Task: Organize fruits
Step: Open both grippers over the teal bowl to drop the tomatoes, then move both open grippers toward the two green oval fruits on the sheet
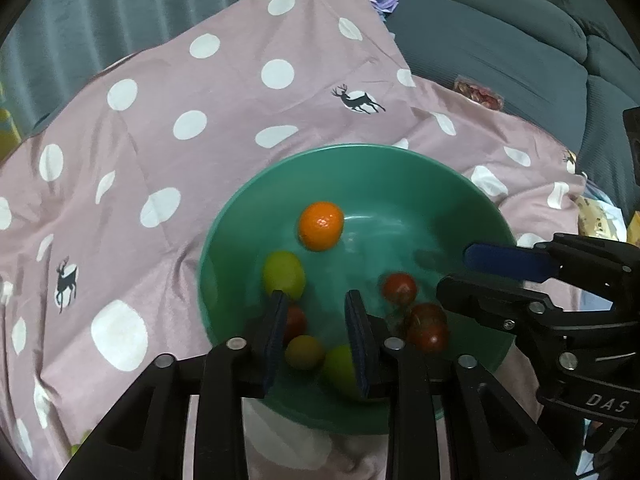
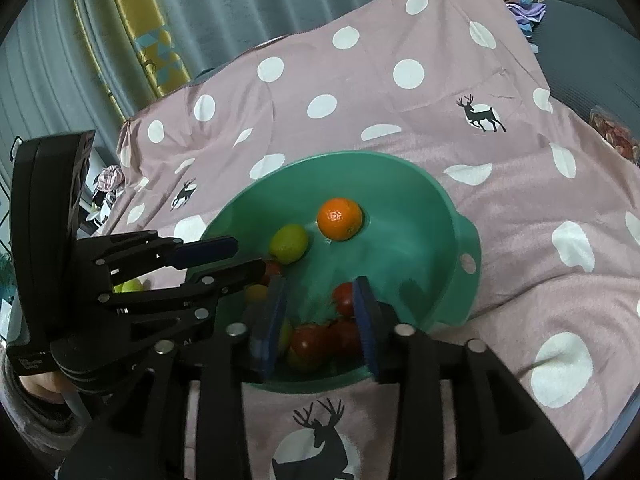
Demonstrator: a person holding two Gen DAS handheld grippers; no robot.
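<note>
Prob. home living rm: grey sofa (image 1: 500, 36), curtains (image 2: 224, 8), polka-dot cloth (image 1: 224, 92).

Bowl (image 1: 224, 240) sits on the cloth (image 1: 160, 160), under both grippers. Left gripper (image 1: 316, 300): orange (image 1: 321, 225) ahead of jaws, lime (image 1: 283, 274) just ahead-left, tomatoes (image 1: 400, 288) to the right, right gripper (image 1: 460, 276) beyond them. Right gripper's own view: tomatoes between and below jaws, orange ahead, left gripper on the left.
</note>
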